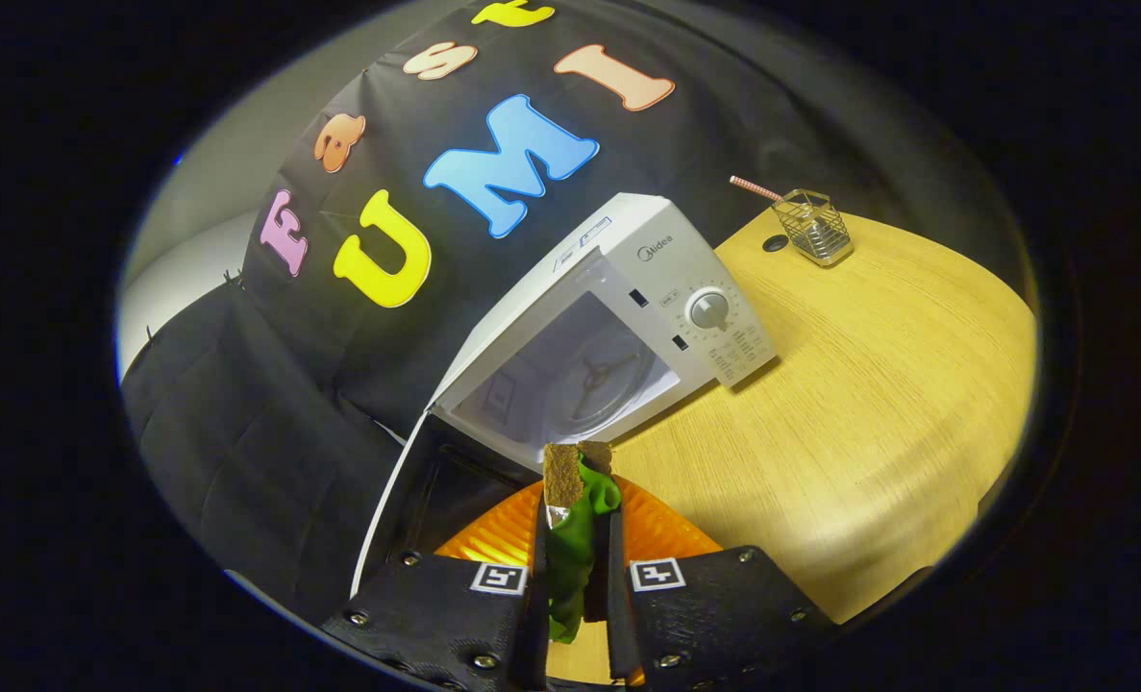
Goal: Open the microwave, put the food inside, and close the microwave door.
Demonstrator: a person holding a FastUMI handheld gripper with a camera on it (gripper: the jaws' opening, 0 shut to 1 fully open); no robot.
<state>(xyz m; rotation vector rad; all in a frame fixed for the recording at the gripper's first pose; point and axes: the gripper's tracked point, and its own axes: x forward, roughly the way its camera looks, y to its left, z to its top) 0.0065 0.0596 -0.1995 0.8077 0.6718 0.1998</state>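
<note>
With its 2 fingers pinching the green food [578, 538] above an orange plate [493, 538], the gripper [578, 461] should carry it level, straight into the open microwave [618, 317] cavity just ahead, clearing the swung-out door [407, 500].

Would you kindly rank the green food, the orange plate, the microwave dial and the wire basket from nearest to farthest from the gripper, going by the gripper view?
1. Green food: between the jaws of the gripper, which press on it.
2. Orange plate: just under the jaws.
3. Microwave dial: beyond, on the open microwave's panel.
4. Wire basket: farthest, at the table's back.
</note>
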